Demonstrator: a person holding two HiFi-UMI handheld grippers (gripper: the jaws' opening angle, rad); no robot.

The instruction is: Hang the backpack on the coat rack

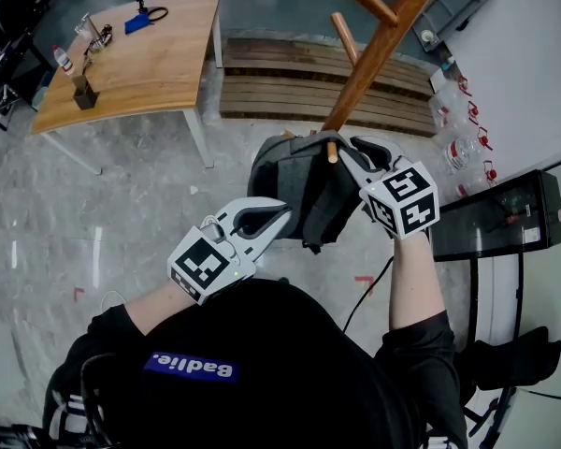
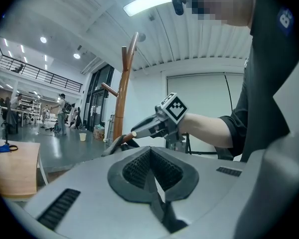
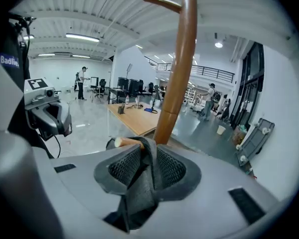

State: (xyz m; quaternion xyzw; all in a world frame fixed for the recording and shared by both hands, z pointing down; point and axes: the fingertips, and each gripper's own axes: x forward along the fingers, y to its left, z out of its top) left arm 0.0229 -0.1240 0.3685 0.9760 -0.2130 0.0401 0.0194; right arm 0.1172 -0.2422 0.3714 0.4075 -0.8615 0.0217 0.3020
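The wooden coat rack [image 1: 379, 40] slants down from the top right, and in the right gripper view its pole [image 3: 177, 78] rises just past the jaws. A dark grey backpack [image 1: 294, 185] hangs against the pole at a low peg [image 1: 332, 150]. My right gripper [image 1: 344, 160] is shut on the backpack's grey top strap [image 3: 144, 178], which lies over the peg's tip [image 3: 122, 142]. My left gripper [image 1: 280, 211] is shut with nothing between its pads, its tips at the backpack's near left side. The left gripper view shows the right gripper [image 2: 139, 129] at the peg.
A wooden table [image 1: 140, 54] with small items stands at the far left, with a slatted wooden platform [image 1: 290, 87] behind the rack. Plastic bottles [image 1: 458, 148] and a black case [image 1: 505, 215] line the right wall. A cable [image 1: 369, 293] trails on the floor. People stand far off.
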